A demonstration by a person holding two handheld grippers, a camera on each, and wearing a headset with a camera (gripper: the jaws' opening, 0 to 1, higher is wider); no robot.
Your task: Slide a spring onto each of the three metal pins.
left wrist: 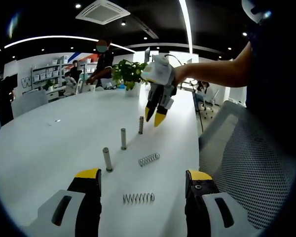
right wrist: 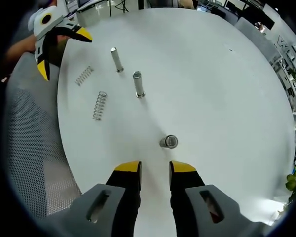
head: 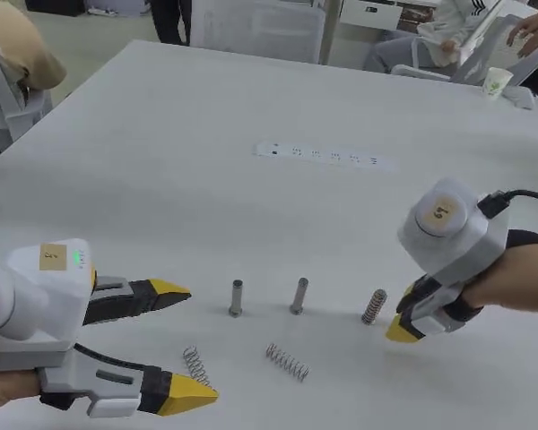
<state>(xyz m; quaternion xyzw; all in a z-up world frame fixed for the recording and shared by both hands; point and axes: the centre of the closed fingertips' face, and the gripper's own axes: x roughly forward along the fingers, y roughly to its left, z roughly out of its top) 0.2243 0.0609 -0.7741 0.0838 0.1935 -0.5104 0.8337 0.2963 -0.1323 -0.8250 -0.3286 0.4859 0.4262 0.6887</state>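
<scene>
Head view, lower middle: three upright grey metal pins stand in a row on the white desk (head: 251, 98). The right-hand pin (head: 374, 306) already wears a coiled wire spring; the middle pin (head: 299, 295) and left-hand pin (head: 237, 297) look bare. A left loose spring (head: 195, 365) and a right loose spring (head: 287, 361) lie just below. My left gripper (head: 194, 344) gapes wide and empty by the left loose spring. My right gripper (head: 402, 331), jaws narrowly parted, holds nothing beside the right-hand pin. I judge an off-centre pinch could squirt a flat spring away, or a jaw could topple a pin.

The left gripper (head: 181, 341) lies low and roughly level, its jaws spread wide. The right gripper (head: 402, 330) tilts steeply downward, its jaws only narrowly parted.
</scene>
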